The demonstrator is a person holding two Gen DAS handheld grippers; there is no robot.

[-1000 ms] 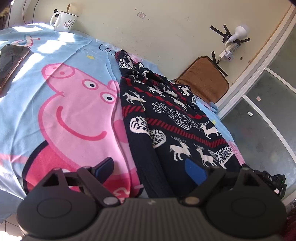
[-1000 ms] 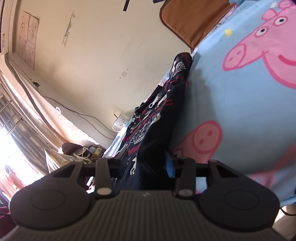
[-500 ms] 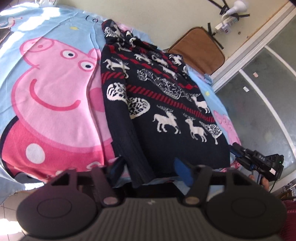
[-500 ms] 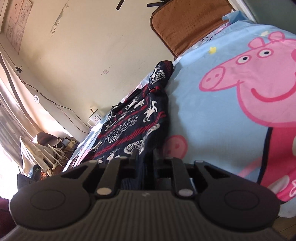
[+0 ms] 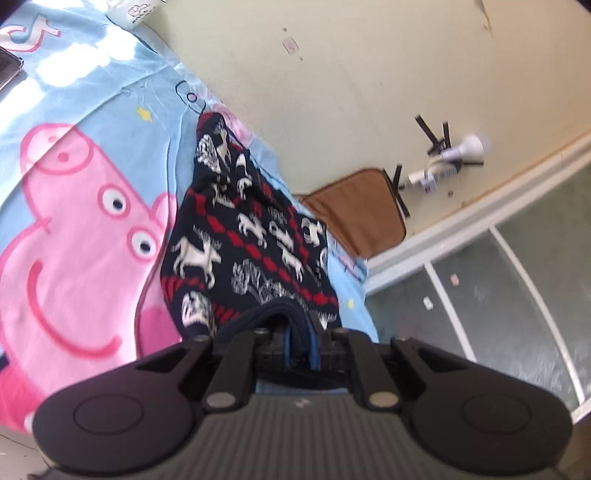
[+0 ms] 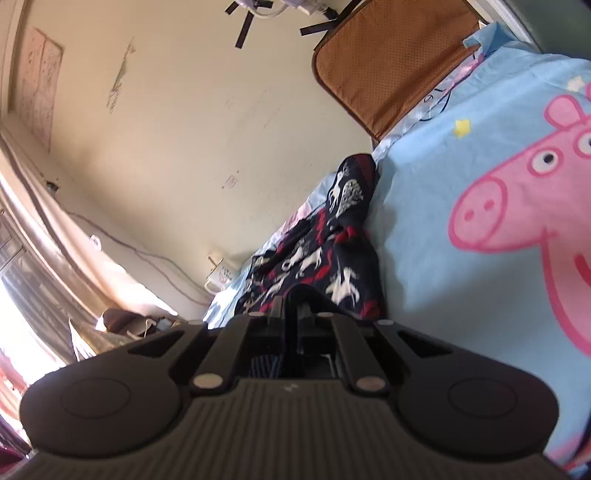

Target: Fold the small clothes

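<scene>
Your left gripper (image 5: 300, 334) points a little downward across the bed, tilted so the wall runs diagonally through the upper right of its frame. Its jaws have just closed, and they now pinch the dark ribbed hem of the sweater (image 5: 255, 236) at the lower middle of the picture; the fold of knit bulges up just above the blue pads. From there the sweater stretches away toward the upper middle of the frame, navy with white reindeer and red bands, lying on the pig blanket (image 5: 74, 229), whose pink pig fills the left side. A brown cushion (image 5: 360, 210) leans against the wall behind it, and a white mug (image 5: 133, 13) sits at the top left edge.

Your right gripper (image 6: 291, 314) also points slightly down, close to level, with the blanket (image 6: 461, 240) on the right half of its frame. Its jaws have just closed too, and they clamp another edge of the sweater (image 6: 325, 258), which rises between them at the lower middle and bunches toward the frame's centre. The cushion (image 6: 391, 62) shows at the top right.
</scene>
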